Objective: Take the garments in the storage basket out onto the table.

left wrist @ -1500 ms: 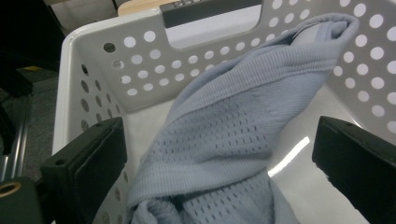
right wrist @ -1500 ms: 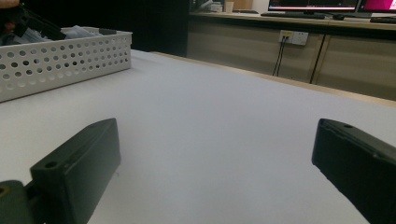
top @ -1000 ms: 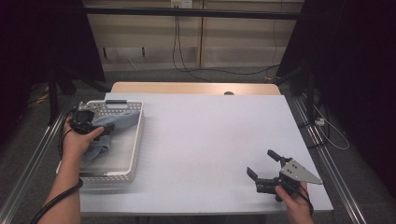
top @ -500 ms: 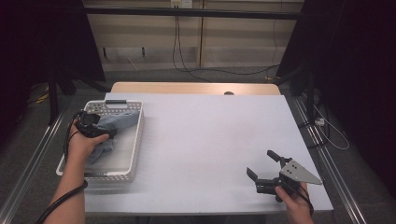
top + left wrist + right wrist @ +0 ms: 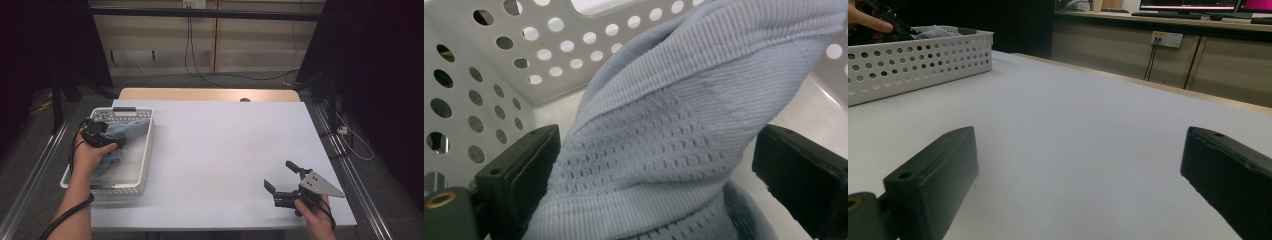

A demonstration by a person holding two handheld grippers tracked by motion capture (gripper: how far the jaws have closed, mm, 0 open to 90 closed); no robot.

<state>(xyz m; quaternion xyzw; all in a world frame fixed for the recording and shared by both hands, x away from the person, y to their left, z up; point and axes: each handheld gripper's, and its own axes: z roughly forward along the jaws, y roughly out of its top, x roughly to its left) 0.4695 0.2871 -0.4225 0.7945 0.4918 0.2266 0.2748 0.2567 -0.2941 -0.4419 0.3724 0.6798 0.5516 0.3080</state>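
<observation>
We are working at a wide pale worktop [image 5: 220, 150] that is lying bare across its middle. Near its left edge a white perforated basket [image 5: 141, 170] is sitting, its long side running away from us; in the right gripper view the same basket [image 5: 918, 60] is showing far off at the upper left, with our left fingers just above its rim.

Inside the basket a light blue knitted cloth [image 5: 125, 131] is lying bunched toward the far end, part of it trailing back toward the near end under our left hand. In the left gripper view the cloth [image 5: 674, 145] is rising as a thick ribbed fold between the two black jaws, with the basket's holed wall [image 5: 499, 65] behind it.

Our left hand-held gripper [image 5: 100, 137] is reaching down into the basket. Its jaws are standing spread wide on either side of the fold; the left jaw is touching the fabric, while the right one is standing just off it, so nothing is being clamped.

Our right hand-held gripper [image 5: 284, 181] is resting low over the near right corner of the worktop, well apart from the basket, its jaws spread wide and holding nothing.
</observation>
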